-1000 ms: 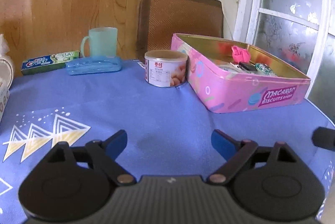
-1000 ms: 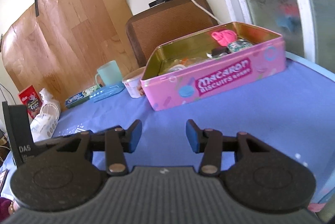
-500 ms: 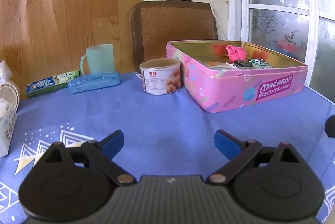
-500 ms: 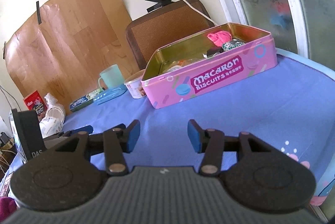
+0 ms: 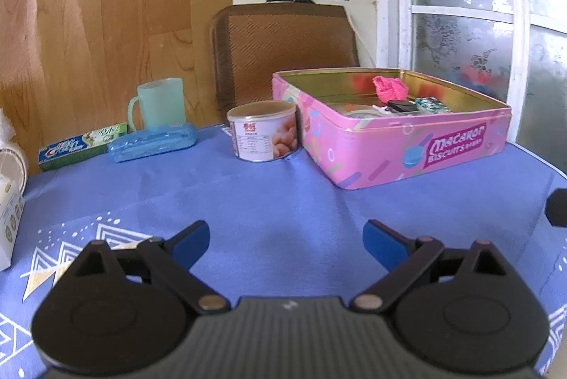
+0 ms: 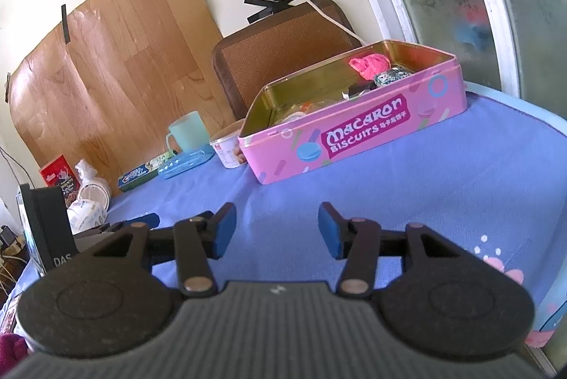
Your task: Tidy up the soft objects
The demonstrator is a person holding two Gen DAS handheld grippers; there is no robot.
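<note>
While both tools hang over the blue worktop [image 5: 283,201], these points hold:
Left tool [image 5: 286,237]: released, nothing between its jaws; they have just been opening and now stand wide.
Left view: it was tilted a second ago and is now level.
Right tool [image 6: 274,230]: released and empty; jaws about half apart, having opened a little.
Soft objects: a pink knitted piece [image 5: 388,87] lies in the far part of the pink tin [image 6: 354,138], beside a dark item and a patterned item.
Worktop near tools: no soft thing in view.
Meaning: probably the sorting is finished, or the next pick is being prepared.
</note>
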